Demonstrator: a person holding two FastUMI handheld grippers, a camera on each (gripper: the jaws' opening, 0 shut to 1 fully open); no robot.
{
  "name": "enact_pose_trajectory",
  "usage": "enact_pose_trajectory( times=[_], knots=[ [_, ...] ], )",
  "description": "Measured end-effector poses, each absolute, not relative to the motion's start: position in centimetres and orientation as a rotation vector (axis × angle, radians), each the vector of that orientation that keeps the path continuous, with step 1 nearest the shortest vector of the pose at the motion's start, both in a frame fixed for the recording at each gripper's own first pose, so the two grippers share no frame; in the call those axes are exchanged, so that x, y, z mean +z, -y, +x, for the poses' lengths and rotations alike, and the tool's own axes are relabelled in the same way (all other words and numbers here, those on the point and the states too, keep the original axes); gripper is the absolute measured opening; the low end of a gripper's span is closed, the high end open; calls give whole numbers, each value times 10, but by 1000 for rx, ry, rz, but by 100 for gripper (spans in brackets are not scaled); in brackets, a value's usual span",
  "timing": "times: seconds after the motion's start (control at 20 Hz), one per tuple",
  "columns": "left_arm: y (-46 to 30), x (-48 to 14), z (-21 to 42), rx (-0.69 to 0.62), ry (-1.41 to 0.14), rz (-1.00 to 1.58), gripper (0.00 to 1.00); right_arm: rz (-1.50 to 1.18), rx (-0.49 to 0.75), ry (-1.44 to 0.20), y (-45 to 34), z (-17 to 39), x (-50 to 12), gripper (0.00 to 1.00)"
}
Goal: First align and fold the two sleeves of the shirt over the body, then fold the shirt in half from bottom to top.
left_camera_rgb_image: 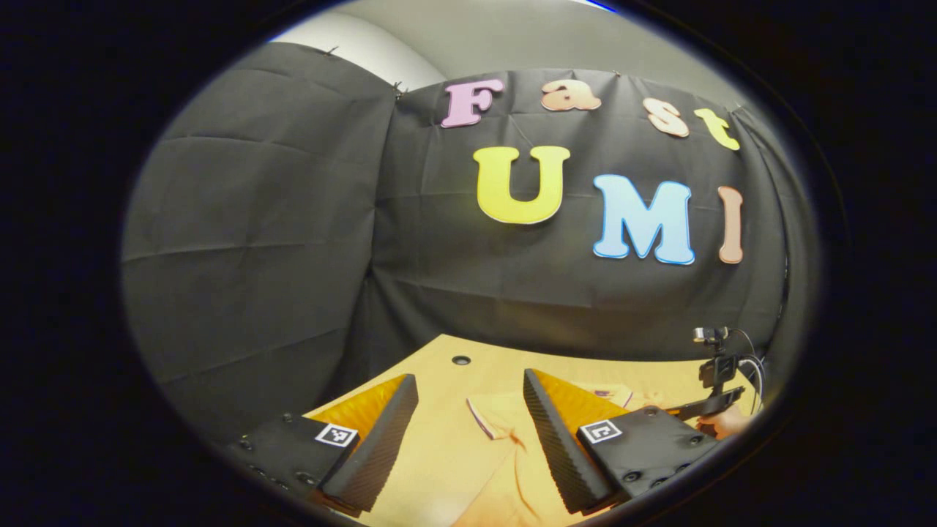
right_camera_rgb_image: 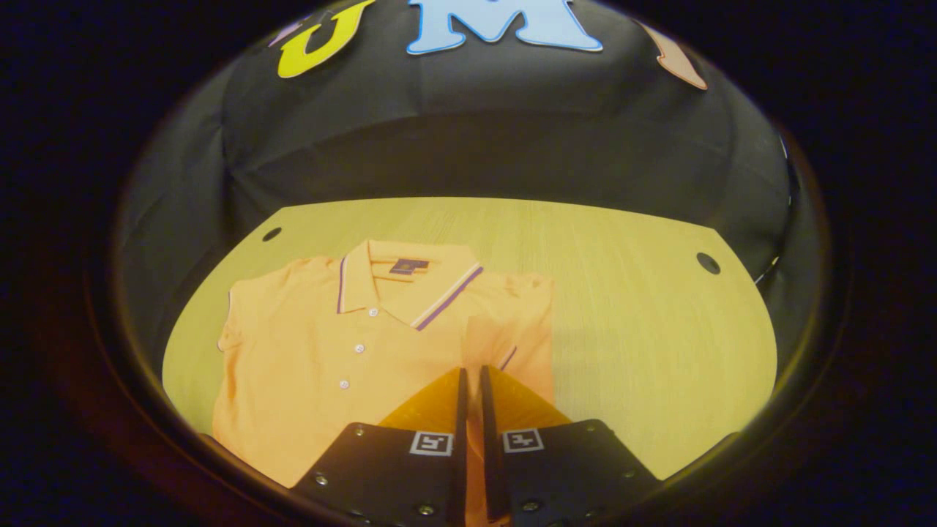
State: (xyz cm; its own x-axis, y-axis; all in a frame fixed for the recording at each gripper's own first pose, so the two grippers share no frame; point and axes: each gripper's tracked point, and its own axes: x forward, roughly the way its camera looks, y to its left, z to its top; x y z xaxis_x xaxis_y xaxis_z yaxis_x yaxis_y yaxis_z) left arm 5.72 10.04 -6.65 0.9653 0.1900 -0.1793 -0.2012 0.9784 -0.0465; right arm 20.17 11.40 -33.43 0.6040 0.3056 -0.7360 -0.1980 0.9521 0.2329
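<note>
An orange polo shirt [right_camera_rgb_image: 344, 359] lies flat on the wooden table [right_camera_rgb_image: 644, 344], front up, with its striped collar [right_camera_rgb_image: 410, 282] towards the far wall. One sleeve [right_camera_rgb_image: 492, 338] is folded over the body. My right gripper [right_camera_rgb_image: 472, 372] is at that sleeve's lower edge, its fingers shut on the fabric with only a thin slit between them. In the left gripper view my left gripper [left_camera_rgb_image: 468, 378] stands open above the collar [left_camera_rgb_image: 487, 417], with nothing between its fingers. The right gripper [left_camera_rgb_image: 714, 401] and the hand holding it appear at the far right.
Black cloth walls close the booth behind and beside the table. The tabletop has round holes near its far corners [right_camera_rgb_image: 271, 234] [right_camera_rgb_image: 708, 263] [left_camera_rgb_image: 461, 360]. Bare wood stretches to the right of the shirt.
</note>
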Motion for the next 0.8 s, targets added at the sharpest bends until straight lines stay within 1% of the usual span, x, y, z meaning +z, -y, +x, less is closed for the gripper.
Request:
enact_pose_trajectory(
  times=[0.1, 0.15, 0.2, 0.3, 0.35, 0.4, 0.45, 0.55, 0.6, 0.65, 0.7, 0.8],
  knots=[
    [-99, -69, 61, 180, -178, -65, 94, 134, 292, -871, -113, 201, -332, 12],
    [-99, -68, 63, 170, -179, -63, 94, 137, 290, -868, -115, 197, -329, 17],
    [-99, -69, 66, 160, -181, -59, 94, 142, 289, -861, -114, 196, -323, 19],
    [-98, -72, 74, 135, -183, -59, 94, 156, 278, -845, -115, 191, -315, 35],
    [-97, -74, 78, 121, -186, -61, 94, 166, 275, -838, -118, 187, -309, 38],
    [-95, -77, 83, 107, -192, -66, 94, 174, 270, -827, -117, 184, -303, 49],
    [-94, -81, 89, 94, -197, -74, 94, 175, 265, -814, -117, 180, -294, 53],
    [-90, -90, 99, 72, -215, -92, 95, 182, 269, -798, -118, 170, -276, 72],
    [-89, -95, 105, 61, -221, -99, 95, 186, 266, -784, -118, 167, -265, 84],
    [-89, -100, 112, 54, -228, -105, 95, 184, 261, -762, -115, 163, -251, 89],
    [-90, -106, 121, 45, -238, -112, 95, 184, 253, -739, -115, 158, -239, 91],
    [-92, -121, 134, 32, -254, -129, 94, 190, 233, -701, -112, 149, -215, 91]
  ],
)
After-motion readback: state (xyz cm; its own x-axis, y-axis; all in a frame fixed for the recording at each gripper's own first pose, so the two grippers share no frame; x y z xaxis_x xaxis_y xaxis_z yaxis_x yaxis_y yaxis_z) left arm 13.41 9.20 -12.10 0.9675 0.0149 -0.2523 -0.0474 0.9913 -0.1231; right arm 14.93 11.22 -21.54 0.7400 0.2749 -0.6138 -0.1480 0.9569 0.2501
